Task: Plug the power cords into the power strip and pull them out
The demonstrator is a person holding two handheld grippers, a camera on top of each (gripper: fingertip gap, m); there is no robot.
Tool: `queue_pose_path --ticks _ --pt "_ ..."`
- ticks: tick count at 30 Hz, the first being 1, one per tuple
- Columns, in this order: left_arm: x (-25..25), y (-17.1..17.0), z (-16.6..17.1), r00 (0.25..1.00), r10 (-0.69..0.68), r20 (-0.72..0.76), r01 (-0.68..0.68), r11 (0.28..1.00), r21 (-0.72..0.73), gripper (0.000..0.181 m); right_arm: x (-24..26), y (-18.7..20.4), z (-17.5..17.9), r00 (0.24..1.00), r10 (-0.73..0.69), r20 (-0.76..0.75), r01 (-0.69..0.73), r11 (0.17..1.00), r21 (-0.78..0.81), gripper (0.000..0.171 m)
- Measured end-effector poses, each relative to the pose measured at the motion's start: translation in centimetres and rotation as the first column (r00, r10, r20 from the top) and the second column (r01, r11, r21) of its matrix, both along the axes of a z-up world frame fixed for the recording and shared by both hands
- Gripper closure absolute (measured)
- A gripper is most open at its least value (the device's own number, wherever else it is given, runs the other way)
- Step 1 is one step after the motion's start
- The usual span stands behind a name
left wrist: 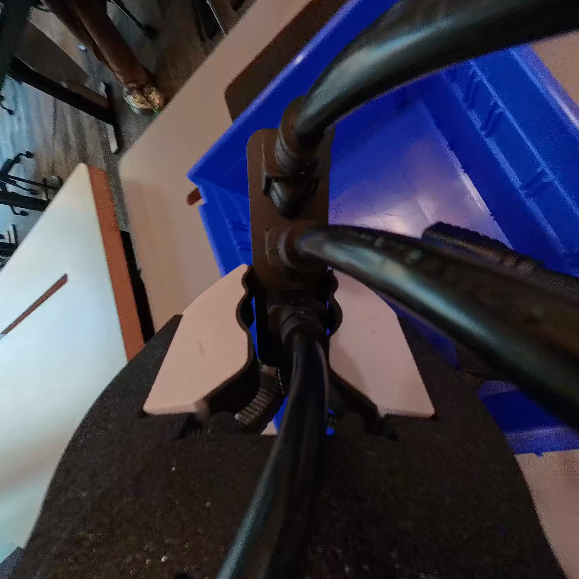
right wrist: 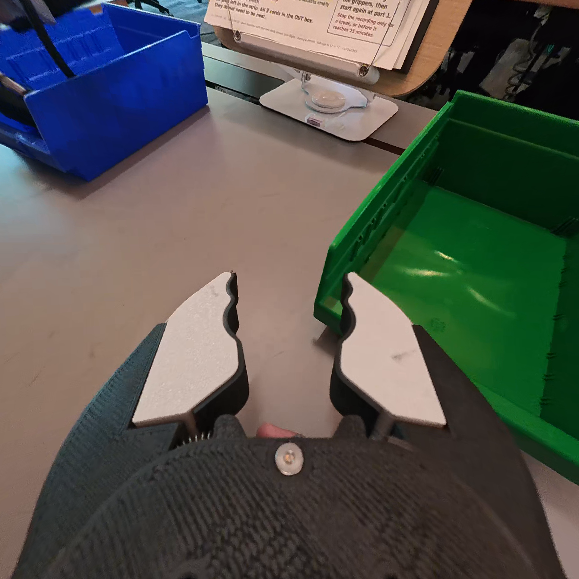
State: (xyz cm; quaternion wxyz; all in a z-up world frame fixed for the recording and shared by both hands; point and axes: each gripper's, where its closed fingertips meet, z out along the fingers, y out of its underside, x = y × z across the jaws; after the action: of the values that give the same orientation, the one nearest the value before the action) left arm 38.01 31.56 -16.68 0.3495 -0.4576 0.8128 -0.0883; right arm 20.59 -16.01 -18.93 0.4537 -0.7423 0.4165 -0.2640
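In the left wrist view my left gripper [left wrist: 289, 282] is shut on a black power strip [left wrist: 257, 219] and holds it up over the blue bin [left wrist: 438, 156]. Three black cords run from the strip's face: one at its far end [left wrist: 391, 53], one in the middle [left wrist: 438, 282], and one between my fingers [left wrist: 300, 407]. A rocker switch [left wrist: 277, 195] sits between the upper two. In the right wrist view my right gripper [right wrist: 290, 277] is open and empty, low over the grey table [right wrist: 188, 219]. The blue bin [right wrist: 109, 94] stands far left there with a black cord [right wrist: 53, 47] hanging into it.
An empty green bin [right wrist: 376, 213] lies just right of my right gripper, its open side toward me. A white stand [right wrist: 329, 103] holding printed sheets is at the back of the table. A white table top [left wrist: 62, 282] and floor show left of the left gripper. There is about 50 cm between the tips of the two grippers.
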Motion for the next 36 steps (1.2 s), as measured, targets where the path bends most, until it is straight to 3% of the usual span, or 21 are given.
queue_pose_path --ticks 6,10,14,18,22,26,33,36 --pt "-1.2 0.4 6.0 0.992 -0.032 0.120 0.032 0.999 0.001 0.137 -0.1 0.2 -0.1 1.000 0.009 -0.001 -0.009 1.000 -0.017 0.108" --pt "-3.3 -1.1 11.5 0.974 -0.123 0.191 0.123 0.992 0.013 0.137 0.0 0.0 -0.3 1.000 0.000 -0.005 0.000 1.000 -0.012 0.108" --pt "-6.5 -5.2 16.2 0.937 -0.290 0.195 0.292 0.956 0.017 0.137 -0.1 -0.1 -0.3 1.000 0.003 -0.008 -0.003 1.000 0.006 0.108" --pt "-10.7 -11.4 17.3 0.852 -0.515 0.092 0.518 0.855 -0.012 0.138 -0.2 0.2 -0.1 1.000 0.022 0.000 -0.022 1.000 0.021 0.108" --pt "-14.7 -17.7 14.5 0.702 -0.708 -0.073 0.701 0.705 -0.104 0.138 -0.6 1.1 0.3 0.997 0.081 0.018 -0.082 0.996 0.033 0.102" --pt "-17.5 -22.8 9.1 0.546 -0.811 -0.210 0.794 0.581 -0.178 0.137 -1.5 3.1 1.3 0.982 0.177 0.065 -0.180 0.983 0.038 0.099" --pt "-20.5 -28.4 -5.0 0.324 -0.835 -0.444 0.843 0.468 -0.266 0.137 -3.6 7.6 2.2 0.910 0.391 0.138 -0.405 0.911 0.085 0.102" --pt "-21.1 -29.8 -8.6 0.238 -0.853 -0.464 0.855 0.410 -0.316 0.138 -4.5 8.9 0.8 0.877 0.469 0.107 -0.476 0.878 0.046 0.108"
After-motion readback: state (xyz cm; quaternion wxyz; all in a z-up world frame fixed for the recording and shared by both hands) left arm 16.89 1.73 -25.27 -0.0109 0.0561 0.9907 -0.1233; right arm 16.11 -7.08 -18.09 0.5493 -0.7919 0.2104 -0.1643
